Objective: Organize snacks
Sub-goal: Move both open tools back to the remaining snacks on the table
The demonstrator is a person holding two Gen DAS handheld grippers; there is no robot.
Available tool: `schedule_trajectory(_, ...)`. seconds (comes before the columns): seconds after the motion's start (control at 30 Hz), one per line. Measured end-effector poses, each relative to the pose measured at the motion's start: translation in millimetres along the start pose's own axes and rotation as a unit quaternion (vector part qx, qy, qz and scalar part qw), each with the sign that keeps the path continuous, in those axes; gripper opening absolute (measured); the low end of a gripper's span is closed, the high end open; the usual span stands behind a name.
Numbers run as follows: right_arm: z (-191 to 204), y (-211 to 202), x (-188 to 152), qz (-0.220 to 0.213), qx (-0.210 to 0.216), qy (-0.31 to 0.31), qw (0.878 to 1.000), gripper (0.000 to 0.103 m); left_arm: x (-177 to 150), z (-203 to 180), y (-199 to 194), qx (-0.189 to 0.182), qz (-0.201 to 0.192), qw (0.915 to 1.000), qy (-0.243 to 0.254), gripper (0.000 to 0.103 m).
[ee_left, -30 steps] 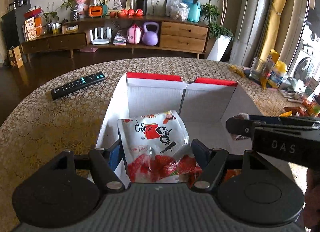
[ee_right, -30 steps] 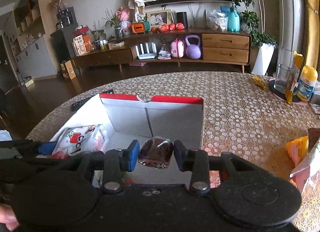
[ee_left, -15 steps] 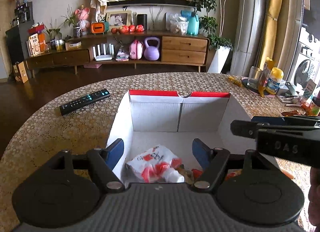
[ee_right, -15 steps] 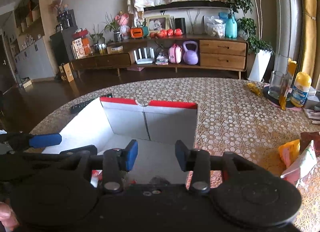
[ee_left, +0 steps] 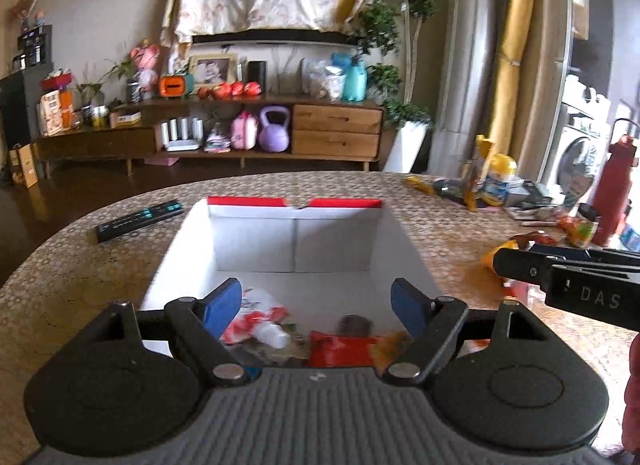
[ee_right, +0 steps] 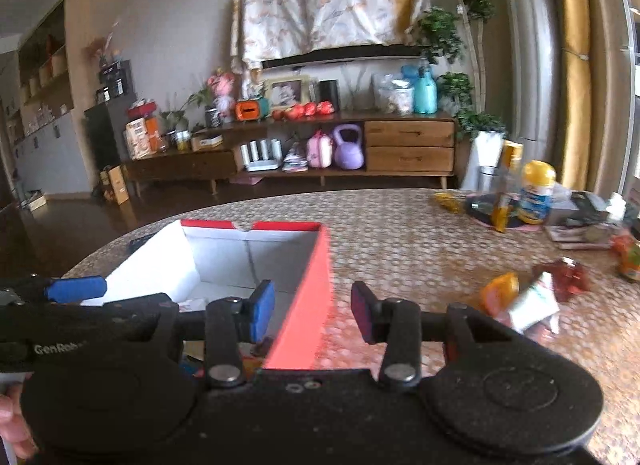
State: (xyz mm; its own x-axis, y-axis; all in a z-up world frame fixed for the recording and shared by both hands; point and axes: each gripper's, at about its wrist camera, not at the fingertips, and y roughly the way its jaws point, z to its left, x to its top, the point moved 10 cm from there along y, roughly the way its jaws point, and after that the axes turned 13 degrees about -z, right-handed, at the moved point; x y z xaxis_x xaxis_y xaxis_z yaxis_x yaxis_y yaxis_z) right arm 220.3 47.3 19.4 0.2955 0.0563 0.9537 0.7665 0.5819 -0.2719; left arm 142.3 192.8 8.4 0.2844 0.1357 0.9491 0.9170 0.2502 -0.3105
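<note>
your left gripper is wide and empty, its jaws just opening over the box. your right gripper, narrow and empty, is nearer the loose snacks, lying ahead to its right.

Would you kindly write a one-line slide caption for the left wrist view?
Open left gripper poised above the white box, where snack packets lie at the near end.

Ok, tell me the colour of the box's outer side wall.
Red on the box outside, white inside; the right wrist view shows it best.
</note>
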Motion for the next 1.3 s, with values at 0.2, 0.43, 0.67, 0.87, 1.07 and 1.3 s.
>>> schedule_trajectory(0.2, -47, -20, -5, -0.008, -0.044, 0.011, 0.999, 0.042, 2, -42, -5, -0.033, -0.016, 0.9991, 0.019, 0.082)
schedule_trajectory(0.43, -101, -37, -23, -0.005, -0.095, 0.022, 0.995, 0.043, -3, -95, -6, -0.083, -0.023, 0.9951, 0.048, 0.082)
schedule_trajectory(0.67, -148, -51, -41, 0.002, -0.132, 0.032, 0.991, 0.044, -18, -140, 0, -0.115, -0.010, 0.9901, 0.080, 0.083)
schedule_trajectory(0.87, -173, -53, -51, 0.005, -0.145, 0.043, 0.988, 0.044, -40, -169, 8, -0.124, 0.010, 0.9881, 0.090, 0.083)
schedule_trajectory(1.07, -188, -51, -56, 0.007, -0.141, 0.054, 0.989, 0.044, -66, -185, 28, -0.116, 0.039, 0.9890, 0.083, 0.083)
schedule_trajectory(1.3, -201, -44, -57, 0.008, -0.135, 0.062, 0.989, 0.044, -86, -193, 50, -0.099, 0.061, 0.9900, 0.079, 0.083)
